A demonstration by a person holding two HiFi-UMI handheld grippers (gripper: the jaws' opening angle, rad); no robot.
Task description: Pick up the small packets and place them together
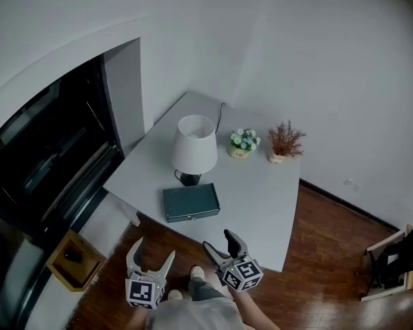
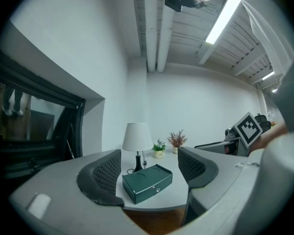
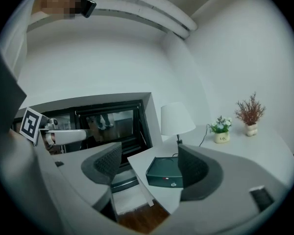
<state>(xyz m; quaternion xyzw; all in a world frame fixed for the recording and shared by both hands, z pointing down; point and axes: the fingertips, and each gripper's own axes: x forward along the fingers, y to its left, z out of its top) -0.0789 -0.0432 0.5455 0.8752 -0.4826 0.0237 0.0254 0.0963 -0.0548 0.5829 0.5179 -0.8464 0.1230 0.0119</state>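
**No packets in sight yet: both grippers wait short of the counter**

You have no small packets to aim at: none shows on the counter (image 1: 261, 191) in any view. The likeliest hiding place is the closed dark green box (image 1: 191, 203) near the counter's front edge, though that is a guess. Just behind the box stands a white-shaded lamp (image 1: 195, 146). Farther back, side by side, are a small pot of pale flowers (image 1: 244, 143) and a pot of reddish dried sprigs (image 1: 283, 143).

Your left gripper (image 1: 153, 251) is spread wide with nothing between its jaws. It is held low over the wooden floor (image 1: 316, 267), short of the counter. Your right gripper (image 1: 220, 241) is likewise spread and empty, just short of the front edge. Both gripper views look along the jaws toward the box.

You are at the approach step, with no pick begun. Next, step in and bring one gripper to the box to check whether it opens. Steady it with the other gripper if the lid resists, since a light box may slide on the smooth top.
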